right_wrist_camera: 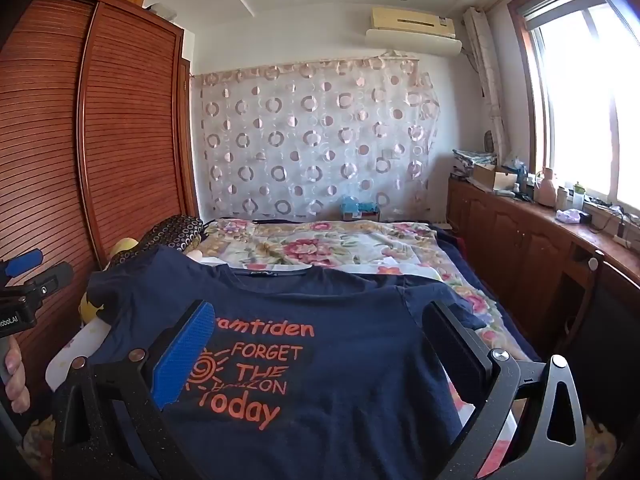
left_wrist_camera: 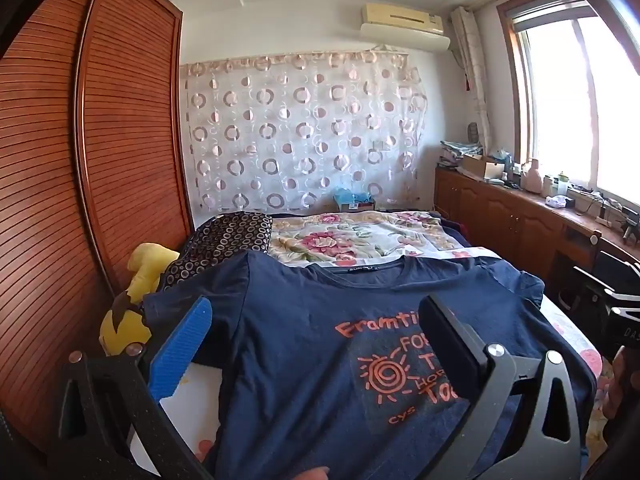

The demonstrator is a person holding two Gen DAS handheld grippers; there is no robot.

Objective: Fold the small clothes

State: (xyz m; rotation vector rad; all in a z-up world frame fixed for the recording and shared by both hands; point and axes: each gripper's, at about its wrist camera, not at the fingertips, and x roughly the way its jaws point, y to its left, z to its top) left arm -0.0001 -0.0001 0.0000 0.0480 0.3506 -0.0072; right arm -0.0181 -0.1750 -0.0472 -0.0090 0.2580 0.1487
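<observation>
Navy cotton T-shirt [right_wrist_camera: 340, 360] lies flat on the floral bed [right_wrist_camera: 320, 248]; both jaws spread wide, empty — best pinch each sleeve edge squarely.

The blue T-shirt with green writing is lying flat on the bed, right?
Not quite: the writing on the blue T-shirt is orange, not green, as the right wrist view shows. It does lie flat on the bed.

We see the T-shirt [right_wrist_camera: 320, 360] spread flat on the bed [right_wrist_camera: 460, 276] | quilt [right_wrist_camera: 320, 244] behind it | wardrobe [right_wrist_camera: 120, 140] left | plush toy [left_wrist_camera: 136, 300] between wardrobe and T-shirt | cabinet [right_wrist_camera: 520, 232] right.
</observation>
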